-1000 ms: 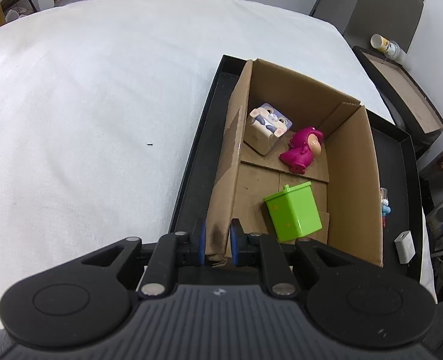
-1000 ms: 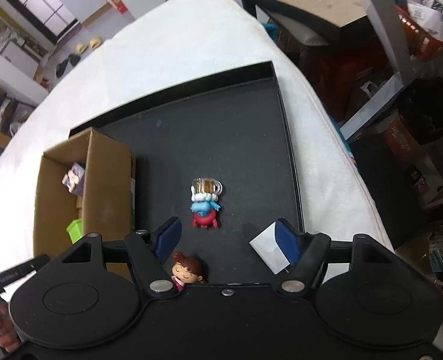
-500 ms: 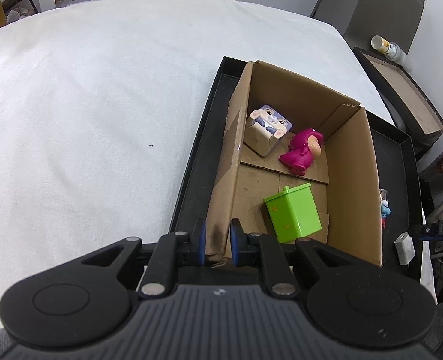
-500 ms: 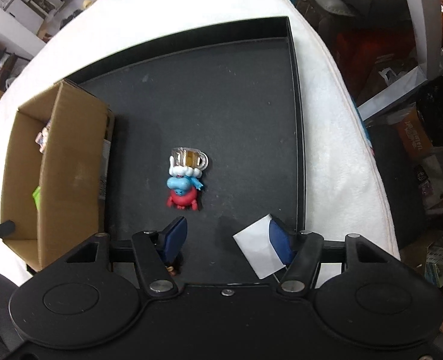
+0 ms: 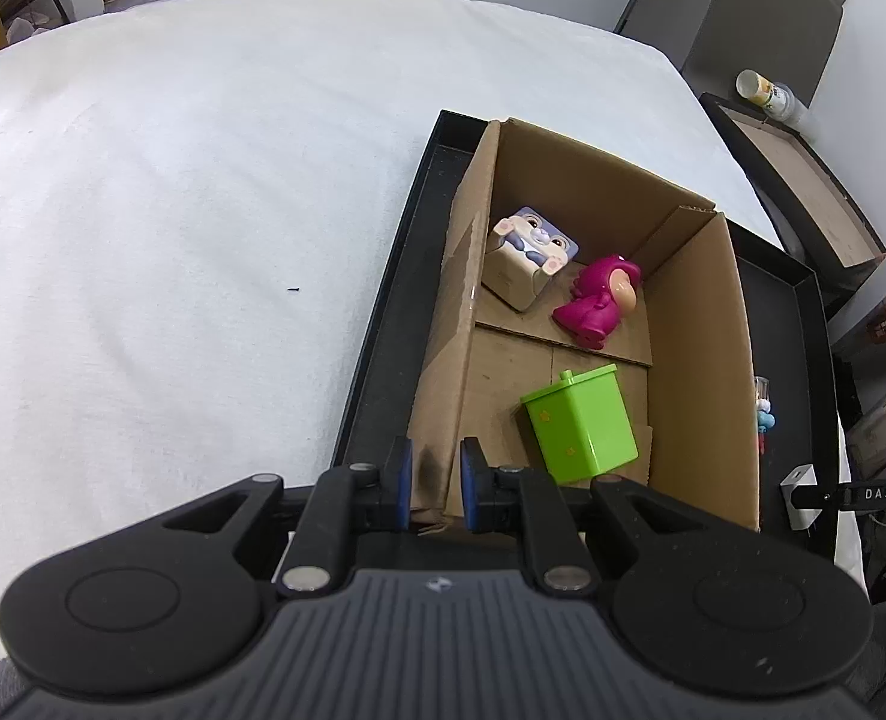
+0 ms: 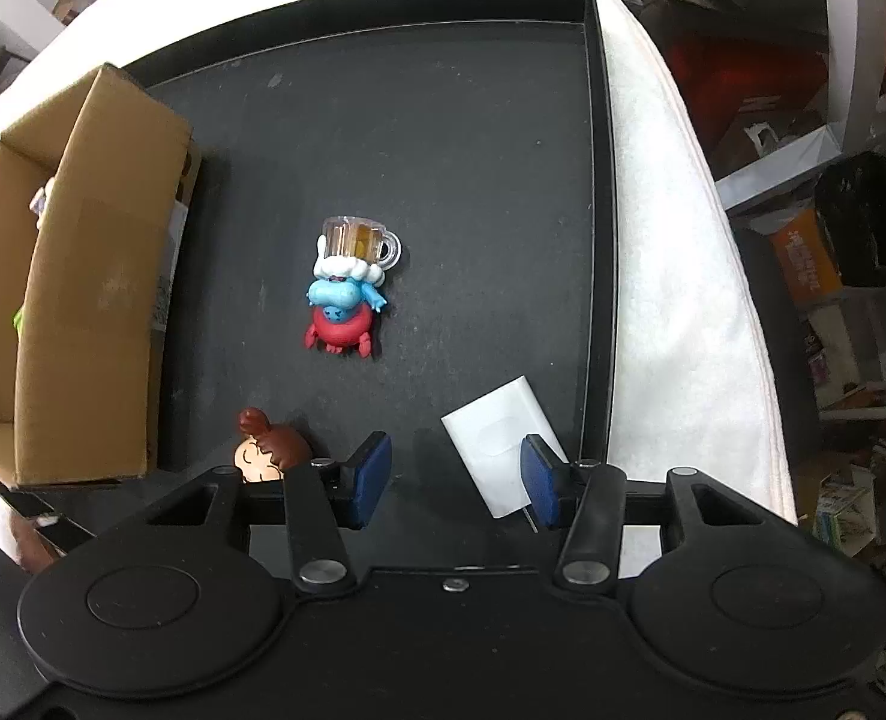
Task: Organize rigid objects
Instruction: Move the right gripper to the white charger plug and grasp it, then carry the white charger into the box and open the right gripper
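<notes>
My left gripper [image 5: 435, 480] is shut on the near wall of the cardboard box [image 5: 700, 324]. Inside the box lie a bunny cube [image 5: 529, 255], a magenta figure [image 5: 598, 306] and a green bin [image 5: 580, 426]. My right gripper [image 6: 456, 480] points down over the black tray [image 6: 472, 138], and its jaws are closing. A white block [image 6: 493, 438] lies partly between them, under the right pad; the left pad stands clear of it. A blue-and-red figure with a beer mug [image 6: 347, 294] lies mid-tray. A brown-haired doll head [image 6: 269, 450] peeks out beside the left finger.
The box [image 6: 77, 276] stands at the tray's left end. White cloth [image 5: 173, 210] covers the table around the tray. Clutter and shelves [image 6: 832, 240] lie beyond the table's right edge. A second tray [image 5: 802, 180] sits on a side stand.
My right gripper has sunk toward the tray and rolled a little, and its jaws have narrowed around the white block's end. The left gripper and the box have not moved.
</notes>
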